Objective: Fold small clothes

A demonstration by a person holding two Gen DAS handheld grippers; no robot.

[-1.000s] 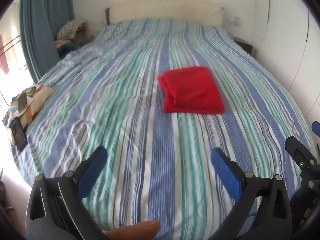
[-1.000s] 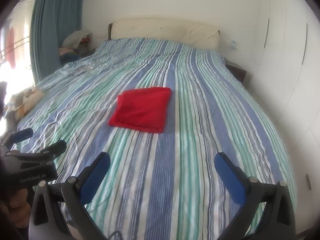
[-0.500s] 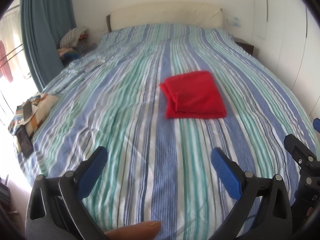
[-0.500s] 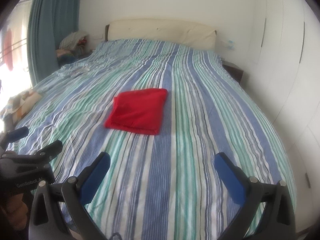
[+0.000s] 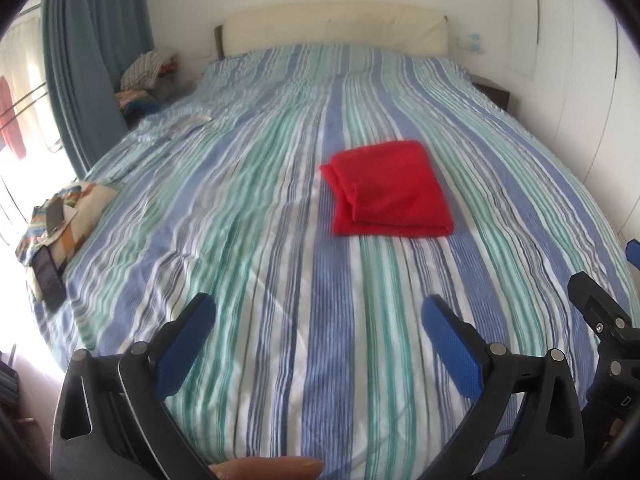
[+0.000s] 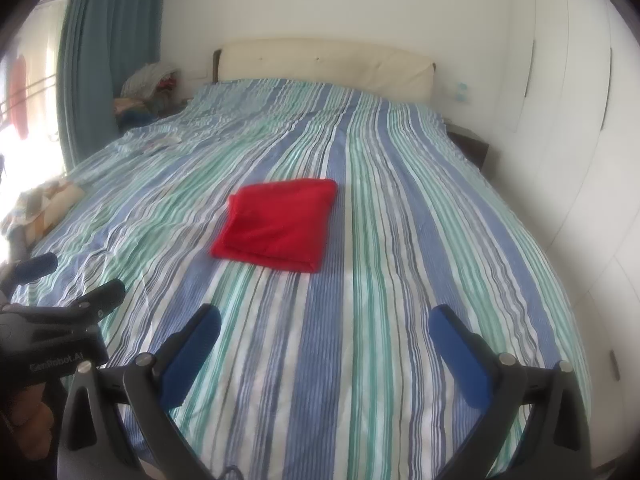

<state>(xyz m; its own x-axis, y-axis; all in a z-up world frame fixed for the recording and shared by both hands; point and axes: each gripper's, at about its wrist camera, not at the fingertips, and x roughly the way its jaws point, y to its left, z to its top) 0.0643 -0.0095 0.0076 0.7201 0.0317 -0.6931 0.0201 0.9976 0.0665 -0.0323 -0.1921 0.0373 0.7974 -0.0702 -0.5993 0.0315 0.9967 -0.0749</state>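
— Where is the garment right now?

— The red cloth [image 5: 390, 190] lies folded into a compact rectangle near the middle of the striped bedspread [image 5: 280, 280], flat on it, with layered edges showing along its left side in my left wrist view. From my right wrist view the same red cloth [image 6: 276, 224] sits ahead and a little to the left, its folded edge toward me.

— And your grippers?

— My left gripper [image 5: 316, 320] hangs above the near part of the bed with its two blue pads spread wide apart and nothing between them. My right gripper [image 6: 324, 328] is the same: jaws wide apart, empty, over the near stripes. Both are well apart from the cloth; neither touches it.

— Can each see the other?

— Yes. The right gripper [image 5: 600, 316] shows at the right edge of my left view, and the left gripper [image 6: 60, 292] at the left edge of my right view, black body with blue tips.

— What else is around?

— A cream headboard [image 5: 332, 28] at the far end, a blue curtain [image 5: 92, 60] on the left, a heap of clothes [image 5: 146, 76] beside it, and a patterned cushion [image 5: 68, 216] at the bed's left edge with a phone [image 5: 48, 276] just beside it. White wardrobe doors [image 6: 580, 100] run along the right.
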